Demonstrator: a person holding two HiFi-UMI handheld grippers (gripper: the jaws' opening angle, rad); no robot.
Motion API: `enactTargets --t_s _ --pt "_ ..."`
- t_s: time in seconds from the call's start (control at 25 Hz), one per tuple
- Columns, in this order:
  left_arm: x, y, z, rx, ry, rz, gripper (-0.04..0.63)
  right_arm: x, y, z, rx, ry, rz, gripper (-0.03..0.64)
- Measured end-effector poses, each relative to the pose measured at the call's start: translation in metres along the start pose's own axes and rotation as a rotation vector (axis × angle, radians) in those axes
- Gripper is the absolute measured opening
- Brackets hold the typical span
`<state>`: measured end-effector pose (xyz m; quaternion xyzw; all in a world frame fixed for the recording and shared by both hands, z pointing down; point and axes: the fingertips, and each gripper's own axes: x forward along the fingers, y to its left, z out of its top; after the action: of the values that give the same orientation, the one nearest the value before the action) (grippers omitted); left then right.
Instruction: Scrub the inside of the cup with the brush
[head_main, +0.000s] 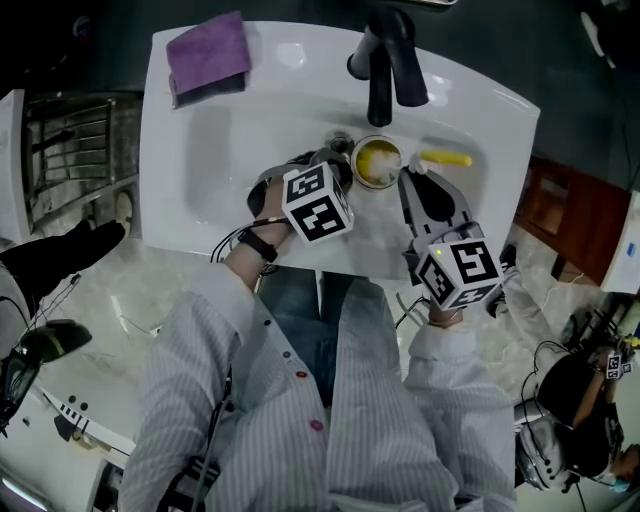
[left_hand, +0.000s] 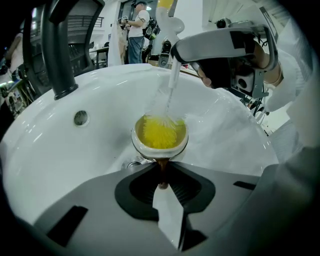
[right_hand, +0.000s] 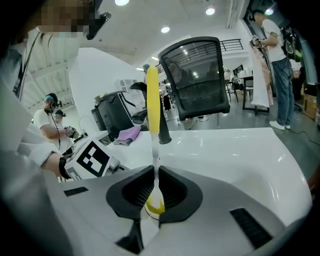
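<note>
**Head view:** Over the white porcelain sink (head_main: 240, 130), you hold the cream ceramic cup with the yellow inside (head_main: 376, 163) low in the basin, just in front of the black tap (head_main: 385, 60). The yellow-handled bottle brush (head_main: 446, 158) reaches into it from your right. A folded purple cloth (head_main: 208, 55) lies on the sink's far left corner, well apart. Your two sleeved forearms reach forward side by side. The left claw (head_main: 338, 170) points steeply down at the cup's near side, and the right claw (head_main: 412, 172) slants in more shallowly.

**Left gripper view:** The left claw is pinched shut on the cup's thin brown handle. The cup's mouth is open to the camera, with white bristles inside it. Whether the cup rests on the basin floor cannot be told. That narrow hold looks like the weak point. Press the brush hard sideways and the cup could twist about its handle, or slip free and knock the basin.

**Right gripper view:** The right claw is clamped on the brush's clear stem, and the yellow grip stands up beyond the jaws. Only a slim stem is held, so the brush may swivel in the pads if the bristles drag. Lift too far and the head would likely leave the cup and flick water.
</note>
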<state>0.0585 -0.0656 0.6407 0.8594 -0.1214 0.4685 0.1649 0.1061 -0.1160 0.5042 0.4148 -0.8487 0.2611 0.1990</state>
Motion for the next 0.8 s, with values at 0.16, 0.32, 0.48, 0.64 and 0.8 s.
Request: enactTargets --t_s 0.16,0.32,0.48,0.64,0.8 --pt "0.003 -0.005 -0.008 0.002 0.017 -0.005 0.069 0.006 0.001 0.005 -0.014 -0.028 -0.013 0.055" --pt "0.001 0.002 0.001 -0.002 -0.005 0.0 0.069 0.017 -0.008 0.013 -0.023 -0.063 -0.035 0.055" --pt "0.001 0.003 0.0 -0.003 -0.005 0.002 0.069 0.02 -0.017 0.018 -0.034 -0.101 -0.079 0.055" --pt "0.002 0.003 0.001 -0.001 -0.001 0.004 0.069 0.012 -0.025 0.016 -0.015 -0.087 -0.113 0.055" --pt "0.002 0.002 0.001 0.001 0.008 0.009 0.069 -0.002 -0.024 0.012 0.002 -0.067 -0.11 0.055"
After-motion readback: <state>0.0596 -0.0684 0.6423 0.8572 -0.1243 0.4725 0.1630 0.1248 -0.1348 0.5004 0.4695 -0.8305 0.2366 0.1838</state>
